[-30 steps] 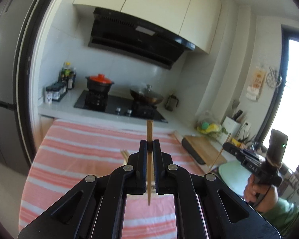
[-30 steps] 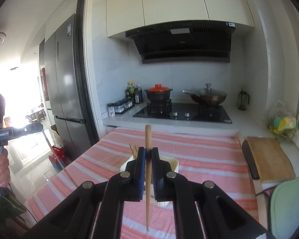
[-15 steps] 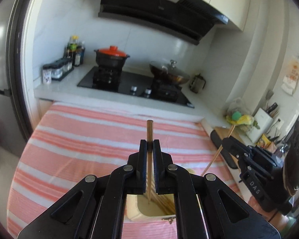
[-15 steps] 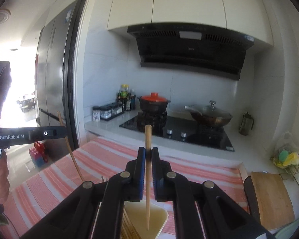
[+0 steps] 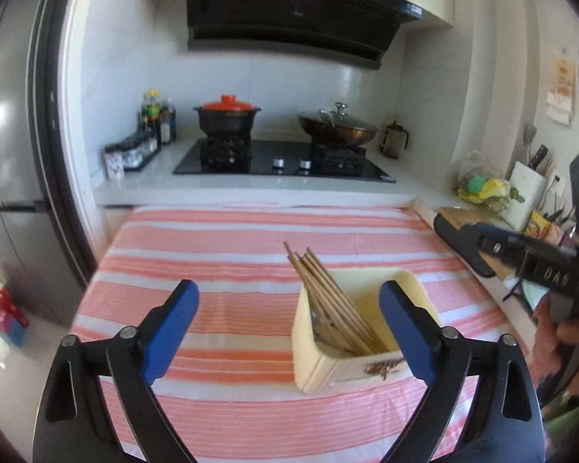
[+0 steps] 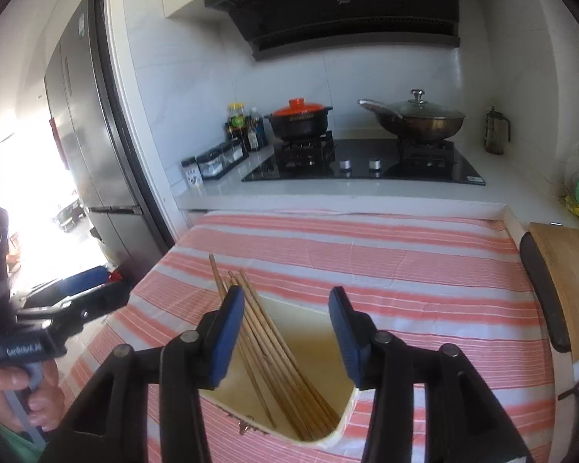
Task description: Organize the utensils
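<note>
A cream utensil holder (image 5: 328, 366) stands on the pink-striped cloth, with a bundle of wooden chopsticks (image 5: 328, 297) leaning to its left. My left gripper (image 5: 288, 289) is just before and above it. Its jaws are opening wide, and nothing is gripped between the blue pads (image 5: 173, 324). In the right wrist view, my right gripper (image 6: 285, 301) hovers right over the holder (image 6: 308, 347). Its jaws are also opening, and the chopsticks (image 6: 274, 355) lie loose in the holder below them. No pad presses on anything.
The striped tablecloth (image 5: 231, 239) runs back to a counter with a hob, a red-lidded pot (image 5: 227, 115) and a lidded wok (image 5: 337, 127). A wooden cutting board (image 6: 571, 270) lies off the table's right edge. A fridge stands at the left.
Each gripper was shut on one upright chopstick. Both came down over the holder and opened. The two chopsticks have left the jaws and the bundle in the holder looks fuller.
</note>
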A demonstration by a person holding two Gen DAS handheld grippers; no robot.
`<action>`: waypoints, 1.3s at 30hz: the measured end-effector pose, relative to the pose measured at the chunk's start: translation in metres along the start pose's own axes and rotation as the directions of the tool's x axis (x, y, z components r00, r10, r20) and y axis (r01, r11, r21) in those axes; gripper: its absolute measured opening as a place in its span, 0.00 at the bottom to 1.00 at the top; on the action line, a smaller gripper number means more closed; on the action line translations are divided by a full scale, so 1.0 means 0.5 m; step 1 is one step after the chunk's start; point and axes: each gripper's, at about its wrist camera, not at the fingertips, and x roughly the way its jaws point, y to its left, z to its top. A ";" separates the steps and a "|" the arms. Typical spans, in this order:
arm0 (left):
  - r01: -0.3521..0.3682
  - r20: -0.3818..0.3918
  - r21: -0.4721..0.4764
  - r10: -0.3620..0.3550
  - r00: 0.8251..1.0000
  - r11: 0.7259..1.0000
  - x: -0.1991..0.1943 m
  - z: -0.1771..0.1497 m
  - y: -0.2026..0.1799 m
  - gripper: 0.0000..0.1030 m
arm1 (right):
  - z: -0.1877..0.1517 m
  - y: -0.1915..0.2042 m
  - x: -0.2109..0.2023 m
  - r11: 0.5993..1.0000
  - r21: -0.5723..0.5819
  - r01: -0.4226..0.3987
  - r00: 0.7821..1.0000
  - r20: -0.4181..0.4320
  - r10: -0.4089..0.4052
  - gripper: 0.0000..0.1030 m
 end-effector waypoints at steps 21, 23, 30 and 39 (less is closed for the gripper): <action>-0.262 0.045 0.063 0.260 0.965 0.963 -0.307 -0.187 -0.159 1.00 | -0.270 0.157 -0.414 0.962 -0.042 0.271 0.954 0.142 -0.262 0.98; -0.237 0.032 0.044 0.235 0.971 0.971 -0.321 -0.191 -0.157 1.00 | -0.275 0.166 -0.429 0.956 -0.057 0.289 0.950 0.144 -0.279 0.98; -0.221 0.003 0.026 0.221 0.975 0.975 -0.348 -0.190 -0.149 1.00 | -0.291 0.202 -0.441 0.957 -0.092 0.276 0.959 0.095 -0.267 0.99; -0.217 -0.020 -0.005 0.217 0.976 0.976 -0.371 -0.193 -0.127 1.00 | -0.298 0.224 -0.451 0.977 -0.046 0.209 0.977 0.051 -0.207 0.99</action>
